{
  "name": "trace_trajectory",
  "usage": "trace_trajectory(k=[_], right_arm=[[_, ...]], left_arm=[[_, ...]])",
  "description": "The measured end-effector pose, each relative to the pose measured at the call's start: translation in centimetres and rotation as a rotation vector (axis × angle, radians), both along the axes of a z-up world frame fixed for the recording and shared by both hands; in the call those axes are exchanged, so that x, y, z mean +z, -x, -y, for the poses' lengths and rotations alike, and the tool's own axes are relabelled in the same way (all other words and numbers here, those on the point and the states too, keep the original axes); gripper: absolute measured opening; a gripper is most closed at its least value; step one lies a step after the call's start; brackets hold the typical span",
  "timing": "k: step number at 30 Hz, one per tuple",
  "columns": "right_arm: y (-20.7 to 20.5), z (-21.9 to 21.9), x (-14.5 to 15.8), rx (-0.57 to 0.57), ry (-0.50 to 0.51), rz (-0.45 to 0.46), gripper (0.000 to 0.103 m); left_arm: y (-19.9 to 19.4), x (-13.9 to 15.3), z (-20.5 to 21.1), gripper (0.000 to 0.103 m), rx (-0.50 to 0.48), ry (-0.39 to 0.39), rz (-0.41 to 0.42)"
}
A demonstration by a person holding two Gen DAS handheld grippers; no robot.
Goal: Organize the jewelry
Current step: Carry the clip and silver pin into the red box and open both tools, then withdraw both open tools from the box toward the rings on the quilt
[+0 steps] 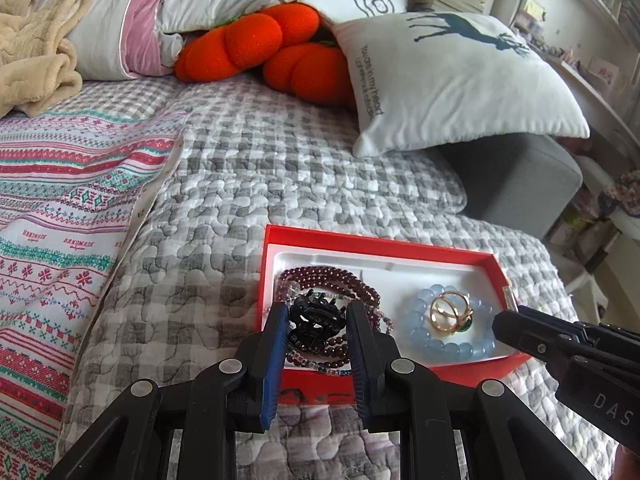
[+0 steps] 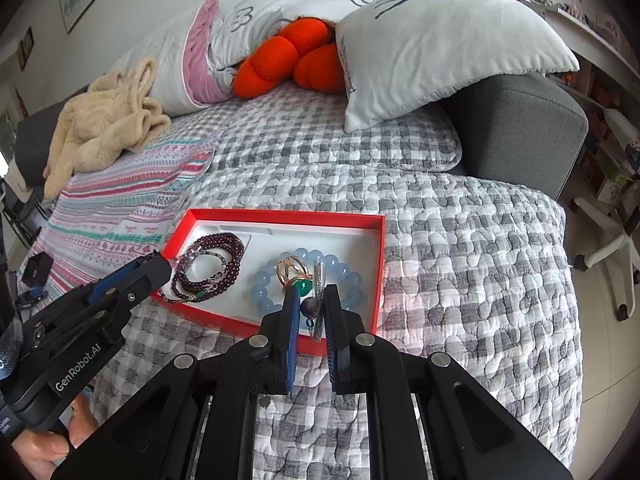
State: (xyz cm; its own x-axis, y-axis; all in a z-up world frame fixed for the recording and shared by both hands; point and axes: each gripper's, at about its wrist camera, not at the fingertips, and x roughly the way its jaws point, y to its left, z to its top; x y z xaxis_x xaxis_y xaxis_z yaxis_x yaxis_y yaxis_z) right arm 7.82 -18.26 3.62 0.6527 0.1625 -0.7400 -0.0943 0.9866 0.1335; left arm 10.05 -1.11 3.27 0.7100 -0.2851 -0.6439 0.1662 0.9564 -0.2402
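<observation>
A red tray [image 1: 472, 258] with a white liner is seen lying on a grey-and-white checked quilt [image 1: 248, 184] spread over a bed. Inside the tray, at its 9 o'clock side, a coil of dark garnet beads [image 2: 218, 264] is laid; at the 3 o'clock side a pale blue bead bracelet [image 1: 424, 340] is laid, and a gold ring with a green stone [image 1: 450, 314] is rested within the bracelet's loop.

The left gripper [image 1: 318, 312] is held over the 9 o'clock part of the tray, and a black hair claw clip [image 1: 316, 320] is gripped between its blue-padded fingers [image 1: 276, 344], just above the garnet beads. The right gripper [image 2: 310, 300] is held over the near edge of the tray at about 5 o'clock; its fingers are drawn nearly together, and a thin silvery pendant with a dark bead [image 2: 316, 304] is clamped between them, hanging above the blue bracelet. Whether the pendant touches the bracelet cannot be told.

At 12 o'clock of the tray, a white cushion printed with a deer [image 1: 460, 76] is propped against a grey armrest [image 1: 516, 176], with orange plush cushions [image 1: 272, 48] beside it at 11 o'clock. A striped patterned blanket [image 1: 60, 216] is spread at 9 o'clock, and a beige fleece garment [image 1: 36, 60] is piled at 10 o'clock. Part of a hand [image 2: 44, 444] is seen on the left gripper's handle in the right wrist view.
</observation>
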Motion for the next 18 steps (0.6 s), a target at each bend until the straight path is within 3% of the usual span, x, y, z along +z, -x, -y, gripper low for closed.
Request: trace_trajectory(k=[2,6,10,13,14,16,18], right_arm=[[-0.3,0.1,-0.2,-0.001,0.002,-0.002,0.013],[-0.7,0.3,-0.4,0.003,0.0,-0.006,0.013],[-0.8,0.3,-0.4,0.005,-0.005,-0.003,0.014],[-0.8,0.4,-0.4,-0.003,-0.017,-0.007,0.015],[-0.7,0.5,-0.3,-0.006,-0.022,-0.007,0.017],[-0.3,0.7,0.0,-0.011,-0.033,0.0,0.031],[0.4,0.9,0.3,-0.017,-0.045,0.012,0.04]], left_arm=[[-0.2,-0.2,0.1,0.025,-0.003,-0.001,-0.009],[0.0,-0.1,0.4,0.04,0.002,-0.012,-0.009],[0.5,0.2,0.2,0.042,0.009,-0.014,-0.014],[1.2,0.4,0.0,0.049,0.014,-0.032,-0.012],[1.5,0.5,-0.1,0.052,0.019,-0.039,-0.011],[2.0,0.5,-0.3,0.055,0.026,-0.048,-0.014],[2.5,0.5,-0.6,0.06,0.032,-0.055,-0.022]])
